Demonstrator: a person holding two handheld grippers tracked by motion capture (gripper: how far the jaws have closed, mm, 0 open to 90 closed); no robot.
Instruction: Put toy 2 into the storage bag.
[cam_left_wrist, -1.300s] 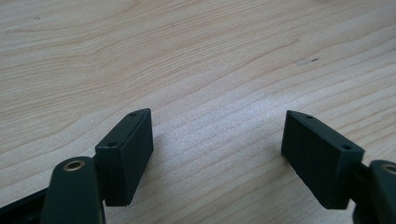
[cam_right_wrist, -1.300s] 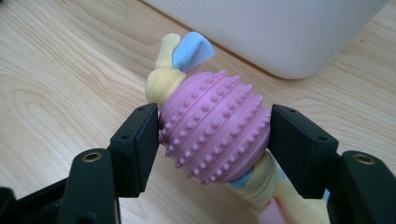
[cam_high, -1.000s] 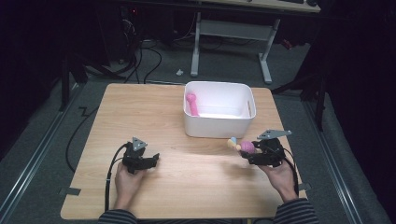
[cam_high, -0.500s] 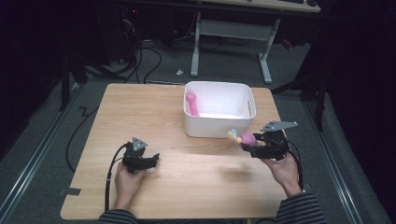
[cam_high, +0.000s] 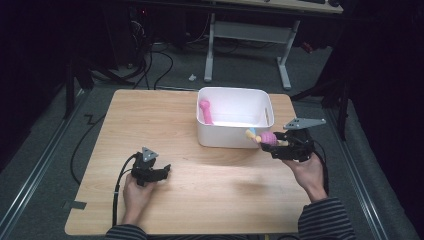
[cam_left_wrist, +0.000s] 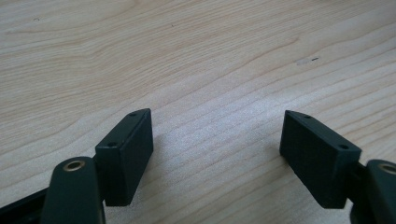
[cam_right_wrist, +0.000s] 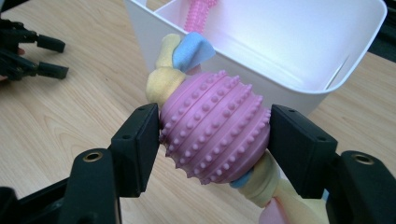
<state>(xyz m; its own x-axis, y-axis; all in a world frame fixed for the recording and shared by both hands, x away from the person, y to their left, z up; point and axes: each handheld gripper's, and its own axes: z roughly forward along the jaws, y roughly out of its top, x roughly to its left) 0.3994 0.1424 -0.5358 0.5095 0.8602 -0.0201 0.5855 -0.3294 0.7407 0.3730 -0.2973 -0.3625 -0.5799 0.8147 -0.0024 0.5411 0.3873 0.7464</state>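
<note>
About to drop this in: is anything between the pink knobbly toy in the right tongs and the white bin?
Only the white bin's near wall. The right tongs hold the pink knobbly toy just outside it, about rim height. Inside, a pink bone toy lies along the left wall; the rest looks free.

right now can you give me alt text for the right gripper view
The right claw is shut on a knobbly pink rubber ball threaded on a yellow, blue and pink cloth rope, held just in front of a white plastic bin. A pink toy lies inside the bin, above a wooden table.
</note>
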